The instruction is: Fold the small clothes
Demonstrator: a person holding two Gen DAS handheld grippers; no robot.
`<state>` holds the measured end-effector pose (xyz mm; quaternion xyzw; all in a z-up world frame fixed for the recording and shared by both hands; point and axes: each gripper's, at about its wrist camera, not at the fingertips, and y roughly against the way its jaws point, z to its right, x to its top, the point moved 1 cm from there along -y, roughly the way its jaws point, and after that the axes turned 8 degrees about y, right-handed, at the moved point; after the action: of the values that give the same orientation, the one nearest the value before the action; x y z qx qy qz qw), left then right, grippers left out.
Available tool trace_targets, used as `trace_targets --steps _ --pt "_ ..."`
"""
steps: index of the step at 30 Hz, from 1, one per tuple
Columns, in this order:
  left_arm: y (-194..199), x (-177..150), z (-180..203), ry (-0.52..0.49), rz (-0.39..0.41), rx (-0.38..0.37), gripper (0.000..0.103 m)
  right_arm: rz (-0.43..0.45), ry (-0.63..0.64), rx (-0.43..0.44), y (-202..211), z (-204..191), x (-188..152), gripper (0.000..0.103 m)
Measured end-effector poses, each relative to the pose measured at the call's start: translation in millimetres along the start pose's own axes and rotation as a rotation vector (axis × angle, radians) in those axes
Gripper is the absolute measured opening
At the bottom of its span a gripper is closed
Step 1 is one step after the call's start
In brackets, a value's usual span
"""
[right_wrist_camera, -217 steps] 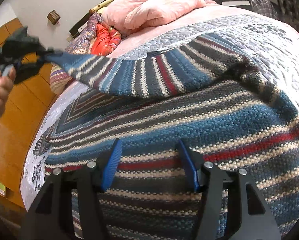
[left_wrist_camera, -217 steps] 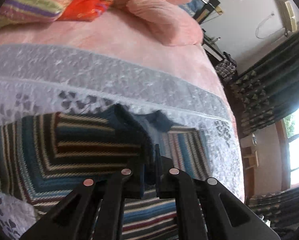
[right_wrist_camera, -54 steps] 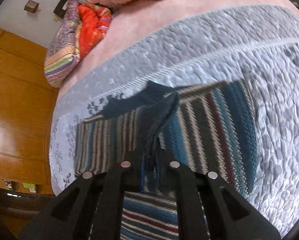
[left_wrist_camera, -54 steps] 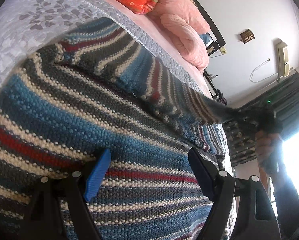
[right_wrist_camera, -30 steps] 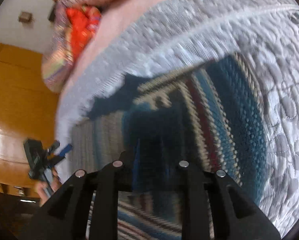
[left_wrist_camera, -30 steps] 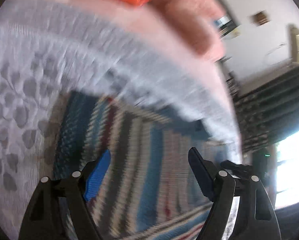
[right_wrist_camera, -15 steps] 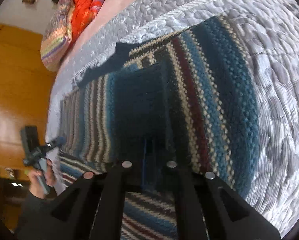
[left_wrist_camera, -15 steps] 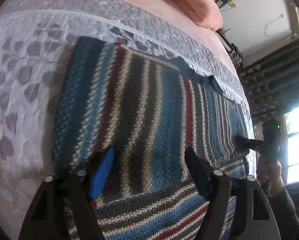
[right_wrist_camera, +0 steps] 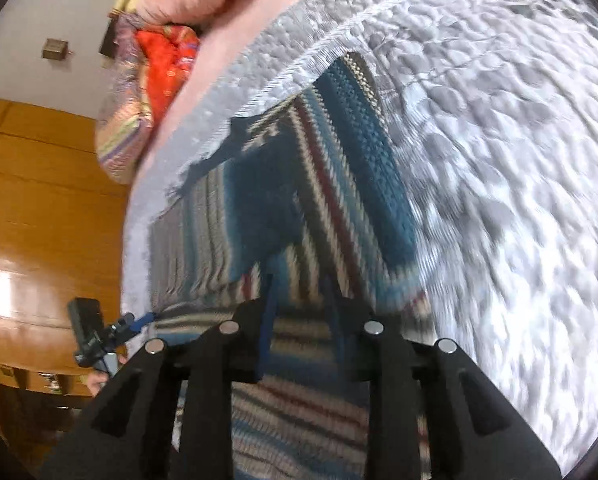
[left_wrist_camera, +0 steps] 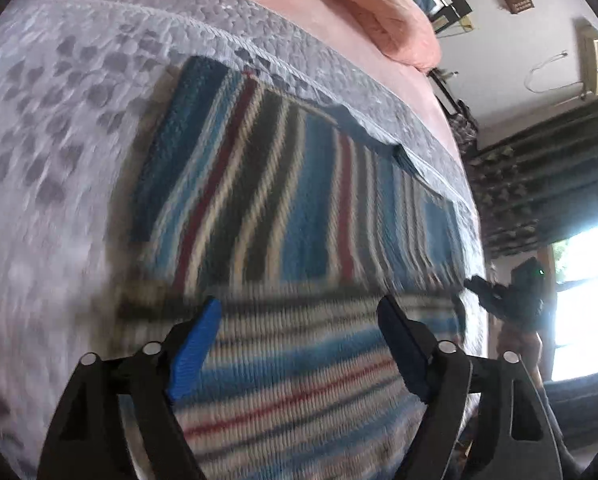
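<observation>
A striped knitted sweater (left_wrist_camera: 283, 208) lies flat on the grey quilt (left_wrist_camera: 59, 128) of a bed, sleeves folded across its body. The left gripper (left_wrist_camera: 299, 344) gapes wide, holding nothing; the right gripper (right_wrist_camera: 299, 308) is partly parted, empty

Black hand-held gripper (left_wrist_camera: 299, 320) with blue finger pads (left_wrist_camera: 193, 346) and silver screws

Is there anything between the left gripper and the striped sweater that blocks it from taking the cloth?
Nothing visible blocks it. The left gripper is open directly over the striped sweater, which lies flat on the grey quilt. The pink pillow lies farther up the bed, away from the sweater.
</observation>
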<state>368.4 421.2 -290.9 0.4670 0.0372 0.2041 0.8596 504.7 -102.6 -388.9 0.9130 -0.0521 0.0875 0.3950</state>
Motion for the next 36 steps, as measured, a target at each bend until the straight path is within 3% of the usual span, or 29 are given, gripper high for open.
trace_targets --steps 2,7,11,13,14,17,21,25,27,29,31,32,34,35,36 --pt "15.4 -30.3 -14.8 0.029 -0.058 0.013 0.084 -0.022 -0.008 -0.016 16.3 7.9 -21.0 0.028" --pt "40.0 -116.2 -64.4 0.13 -0.204 0.072 0.084 -0.123 -0.066 -0.123 56.8 46.2 -115.6 0.039" --pt "38.6 -165.2 -82.8 0.19 -0.27 0.067 0.084 -0.19 -0.125 -0.135 65.5 54.6 -184.2 0.045" --pt "36.7 -187.1 -84.4 0.238 -0.304 0.019 0.084 -0.211 -0.135 -0.125 60.2 44.3 -210.4 0.048" --pt "32.6 -198.0 -82.9 0.258 -0.336 -0.017 0.084 -0.216 -0.134 -0.118 59.3 40.8 -217.0 0.049" --pt "28.3 -218.5 -63.5 0.211 -0.368 -0.029 0.088 -0.239 -0.12 -0.08 47.9 14.1 -235.7 0.051" --pt "23.0 -230.9 -48.7 0.264 -0.405 -0.108 0.088 -0.211 -0.104 -0.002 47.0 -23.7 -246.3 0.054" --pt "11.6 -238.1 -37.1 0.255 -0.387 -0.063 0.086 -0.217 -0.108 -0.005 44.5 -36.7 -253.0 0.058" --pt "13.8 -240.3 -41.0 0.273 -0.361 -0.038 0.077 -0.228 -0.146 -0.027 46.5 -28.0 -259.1 0.057" --pt "13.3 -244.5 -42.6 0.285 -0.375 -0.017 0.045 -0.232 -0.161 -0.018 45.6 -28.3 -265.0 0.056" --pt "12.1 -249.9 -49.3 0.303 -0.389 0.001 0.032 -0.248 -0.155 -0.018 43.4 -30.2 -272.2 0.052" --pt "11.4 -251.1 -50.4 0.301 -0.385 0.013 0.02 -0.257 -0.156 -0.021 45.7 -26.1 -274.9 0.042" --pt "15.7 -253.8 -56.9 0.319 -0.364 0.022 0.01 -0.276 -0.163 -0.037 46.1 -19.2 -284.1 0.025" --pt "18.0 -253.8 -58.4 0.325 -0.354 0.019 0.009 -0.283 -0.16 -0.04 46.6 -16.7 -288.5 0.011" --pt "21.9 -254.5 -60.2 0.331 -0.337 0.008 0.009 -0.281 -0.157 -0.041 47.5 -14.8 -290.9 0.008"
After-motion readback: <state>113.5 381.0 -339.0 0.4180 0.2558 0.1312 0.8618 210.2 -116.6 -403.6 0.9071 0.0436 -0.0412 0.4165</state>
